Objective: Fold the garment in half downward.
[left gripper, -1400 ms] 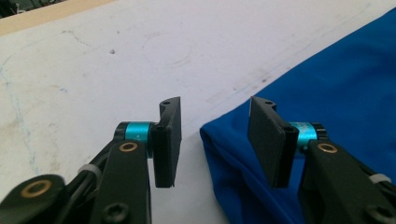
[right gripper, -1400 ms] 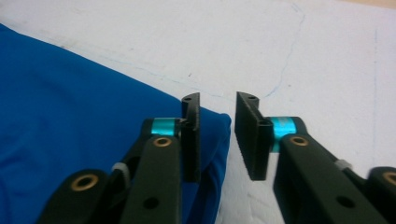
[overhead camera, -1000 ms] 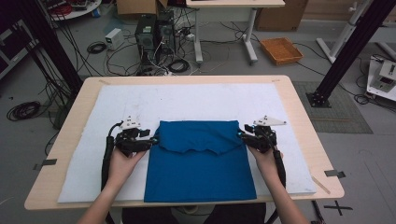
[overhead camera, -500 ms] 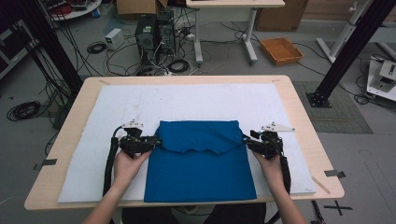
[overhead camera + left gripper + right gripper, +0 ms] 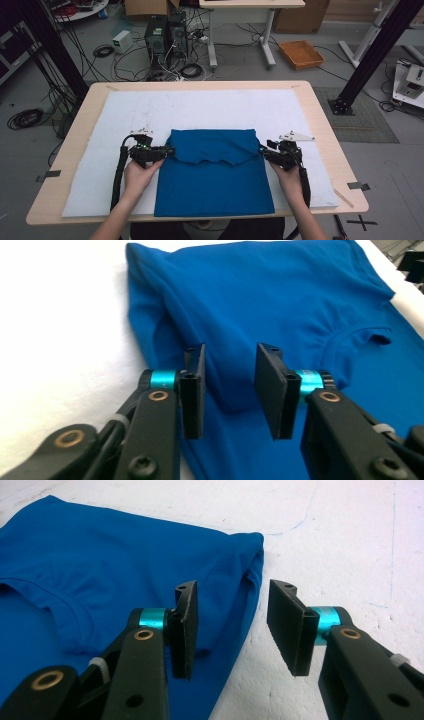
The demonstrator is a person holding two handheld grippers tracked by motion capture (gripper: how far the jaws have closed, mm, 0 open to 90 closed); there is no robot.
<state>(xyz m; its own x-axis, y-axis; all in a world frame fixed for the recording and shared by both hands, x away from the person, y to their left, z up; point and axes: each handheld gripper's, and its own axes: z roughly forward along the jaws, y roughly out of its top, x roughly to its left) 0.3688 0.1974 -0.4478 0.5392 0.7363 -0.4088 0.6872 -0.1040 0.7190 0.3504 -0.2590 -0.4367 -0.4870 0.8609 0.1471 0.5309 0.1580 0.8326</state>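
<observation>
- clearly, the biggest thing here is the white cloth [image 5: 210,107] spread over the table [image 5: 325,115]; the blue shirt [image 5: 212,175] lies on its near half, in front of you, between your two hands.
- your shirt's long axis runs from you toward the far edge. its top part is folded back toward you, so the collar [image 5: 357,335] faces your side and the fold line is the far edge.
- your left gripper [image 5: 167,150] sits at the shirt's left edge. its jaws have just been closing, yet they are not clamped: the folded edge lies below the gap with the pads clear of it.
- your right gripper [image 5: 265,152] is at the right edge, jaws apart, gripping nothing. one pad [image 5: 182,627] is over the fabric, the other over bare white cloth.
- likely risk: if you close now, the right jaws may catch just the top layer or slip off the edge, and the fold would skew.
- smaller risk: uneven grips on the two sides could drag the shirt crooked or bunch the white cloth under it.
</observation>
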